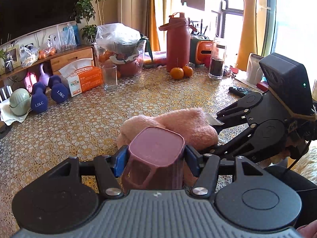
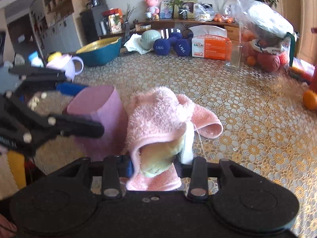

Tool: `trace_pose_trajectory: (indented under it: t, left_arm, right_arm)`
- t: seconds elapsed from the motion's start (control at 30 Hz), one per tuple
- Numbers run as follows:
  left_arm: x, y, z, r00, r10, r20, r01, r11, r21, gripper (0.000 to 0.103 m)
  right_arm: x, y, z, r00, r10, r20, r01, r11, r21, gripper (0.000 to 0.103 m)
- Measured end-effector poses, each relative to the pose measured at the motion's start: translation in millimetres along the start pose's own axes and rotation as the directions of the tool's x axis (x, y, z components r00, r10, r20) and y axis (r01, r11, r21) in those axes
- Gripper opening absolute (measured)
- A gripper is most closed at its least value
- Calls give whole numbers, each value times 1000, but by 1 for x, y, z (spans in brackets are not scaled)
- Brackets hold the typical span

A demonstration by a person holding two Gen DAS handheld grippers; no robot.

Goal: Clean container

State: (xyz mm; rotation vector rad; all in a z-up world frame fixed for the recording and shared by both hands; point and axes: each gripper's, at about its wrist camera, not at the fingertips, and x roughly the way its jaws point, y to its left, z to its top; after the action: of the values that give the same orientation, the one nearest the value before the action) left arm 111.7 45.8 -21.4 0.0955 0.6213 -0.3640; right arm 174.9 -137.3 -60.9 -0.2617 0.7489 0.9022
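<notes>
My left gripper [image 1: 155, 159] is shut on a mauve square mug [image 1: 156, 148], held upside down with its flat base toward the camera and its handle low on the left. Behind it lies a fluffy pink cloth [image 1: 178, 125], pressed against the mug's far side. My right gripper [image 2: 154, 165] is shut on that pink cloth [image 2: 158, 115], which bunches up between its fingers. In the right wrist view the mug [image 2: 99, 109] stands left of the cloth, with the left gripper's black fingers [image 2: 79, 127] across it. The right gripper's body [image 1: 257, 123] shows at the right of the left wrist view.
The table carries a gold patterned cover [image 1: 79, 123]. At the back stand an empty glass [image 1: 109, 77], a tissue box [image 1: 83, 77], blue dumbbells [image 1: 39, 99], a red flask [image 1: 177, 43], tangerines [image 1: 181, 71], a jar [image 1: 217, 59] and a remote [image 1: 239, 90]. A teal bowl [image 2: 99, 51] sits far left.
</notes>
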Motion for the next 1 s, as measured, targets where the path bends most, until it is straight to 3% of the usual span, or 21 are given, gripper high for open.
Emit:
trace_pose_trajectory:
  t: [0.07,0.17,0.23,0.37,0.6,0.83,0.93,1.0]
  left_arm:
    - [-2,0,1,1000,7,-2,-7,1000,-13,61]
    - [-7,1,4,999,41,10,-40,998,-44,74]
    - [-11,0,6,999,48,9,-48,996,-74,75]
    - [-12,-4,15,990,131,-43,-137,977,-164,78]
    - [-5,-22,19,964,254,-83,-267,934,-239,78]
    - [9,-36,20,927,362,-102,-376,895,-241,78]
    - [12,-36,17,926,364,-102,-378,897,-231,78]
    - [11,-37,15,936,342,-87,-353,908,-224,72]
  right_arm:
    - [-8,1,-5,1000,-15,2,15,1000,-22,37]
    - [-21,-8,-6,999,-32,27,31,999,33,37]
    - [-29,-15,-6,998,-33,48,30,996,79,37]
    - [-40,-17,-4,995,-50,81,41,993,111,37]
    - [-47,-15,5,991,-69,115,55,991,119,37]
    - [-52,-17,14,987,-71,144,53,991,127,37]
    - [-54,-19,18,986,-62,158,41,990,135,37]
    - [-56,-20,21,984,-54,169,32,991,127,37]
